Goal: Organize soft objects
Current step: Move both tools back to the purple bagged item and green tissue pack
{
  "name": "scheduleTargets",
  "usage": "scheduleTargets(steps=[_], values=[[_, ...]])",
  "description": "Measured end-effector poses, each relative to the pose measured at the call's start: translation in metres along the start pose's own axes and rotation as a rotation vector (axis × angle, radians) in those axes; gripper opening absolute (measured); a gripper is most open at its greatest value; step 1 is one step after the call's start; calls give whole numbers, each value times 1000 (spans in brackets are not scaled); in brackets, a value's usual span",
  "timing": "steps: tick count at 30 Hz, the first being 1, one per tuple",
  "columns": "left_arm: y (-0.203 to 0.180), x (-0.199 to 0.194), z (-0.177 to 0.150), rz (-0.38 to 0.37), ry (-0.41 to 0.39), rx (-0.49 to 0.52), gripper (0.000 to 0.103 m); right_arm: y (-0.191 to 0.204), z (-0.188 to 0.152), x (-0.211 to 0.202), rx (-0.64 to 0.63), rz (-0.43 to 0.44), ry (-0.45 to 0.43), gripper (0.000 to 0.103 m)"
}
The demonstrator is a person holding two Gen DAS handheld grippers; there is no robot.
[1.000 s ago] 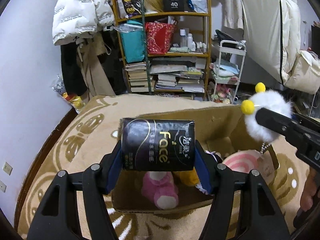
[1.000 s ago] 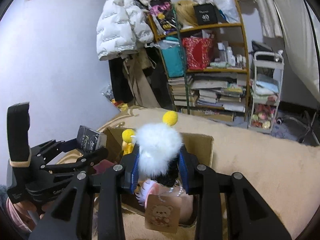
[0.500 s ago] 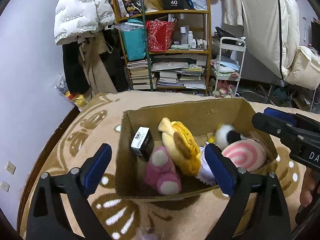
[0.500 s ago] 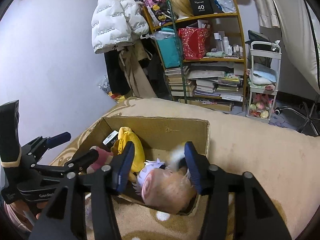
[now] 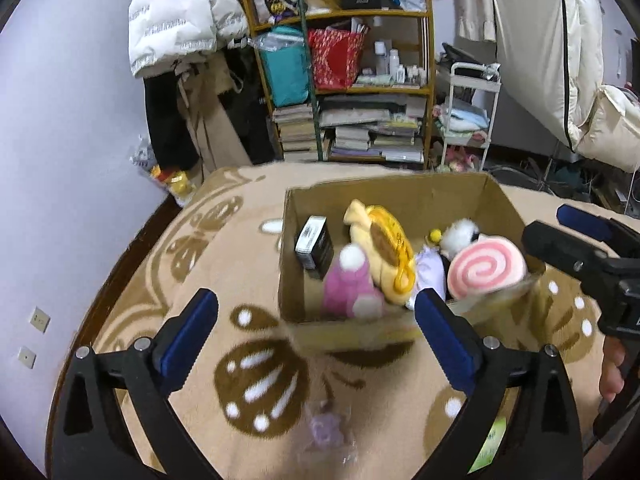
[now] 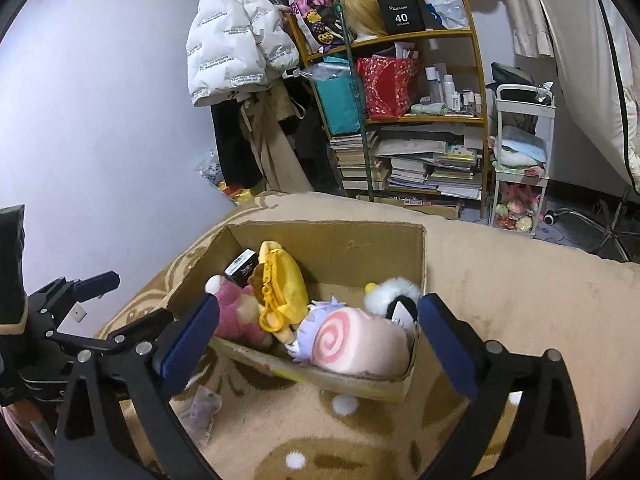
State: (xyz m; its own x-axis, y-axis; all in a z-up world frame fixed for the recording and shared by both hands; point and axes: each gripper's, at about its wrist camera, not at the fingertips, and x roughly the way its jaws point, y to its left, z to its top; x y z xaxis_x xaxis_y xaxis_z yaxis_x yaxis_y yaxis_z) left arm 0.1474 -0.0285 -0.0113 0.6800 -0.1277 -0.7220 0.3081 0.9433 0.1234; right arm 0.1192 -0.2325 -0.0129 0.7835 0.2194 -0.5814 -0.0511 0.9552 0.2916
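Note:
A cardboard box [image 5: 404, 196] stands on the tan blanket, also in the right wrist view [image 6: 344, 240]. It holds a black tissue pack [image 5: 314, 246], a pink plush [image 5: 348, 288], a yellow plush [image 5: 384, 252], a white fluffy toy [image 5: 460, 236] and a pink swirl plush [image 5: 486, 272]. My left gripper [image 5: 316, 308] is open and empty, just in front of the box. My right gripper [image 6: 320, 316] is open and empty, over the box's near edge. The swirl plush [image 6: 352, 340] lies by the right gripper's fingers.
A small clear-wrapped purple item [image 5: 326, 434] lies on the blanket [image 5: 224, 280] near me. A loaded bookshelf [image 5: 360, 92], a white trolley [image 5: 468, 120] and hanging coats [image 5: 180, 12] stand behind. The blanket's left edge drops to the floor by the wall.
Both grippers opened: the tissue pack and the white fluffy toy dropped into the box. Both grippers then pulled back and opened wider.

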Motion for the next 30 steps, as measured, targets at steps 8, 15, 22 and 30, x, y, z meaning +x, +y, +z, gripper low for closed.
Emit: scheduleTargets(steps=[8, 15, 22, 30], values=[[15, -13, -15, -5, 62, -46, 98, 10, -13, -23, 2, -17, 20, 103], [19, -11, -25, 2, 123, -58, 98, 14, -25, -33, 12, -39, 59, 103], [20, 1, -34, -1, 206, -64, 98, 15, -41, -38, 31, -54, 118, 103], [26, 27, -47, -1, 319, -94, 98, 17, -63, -30, 62, -59, 231, 103]])
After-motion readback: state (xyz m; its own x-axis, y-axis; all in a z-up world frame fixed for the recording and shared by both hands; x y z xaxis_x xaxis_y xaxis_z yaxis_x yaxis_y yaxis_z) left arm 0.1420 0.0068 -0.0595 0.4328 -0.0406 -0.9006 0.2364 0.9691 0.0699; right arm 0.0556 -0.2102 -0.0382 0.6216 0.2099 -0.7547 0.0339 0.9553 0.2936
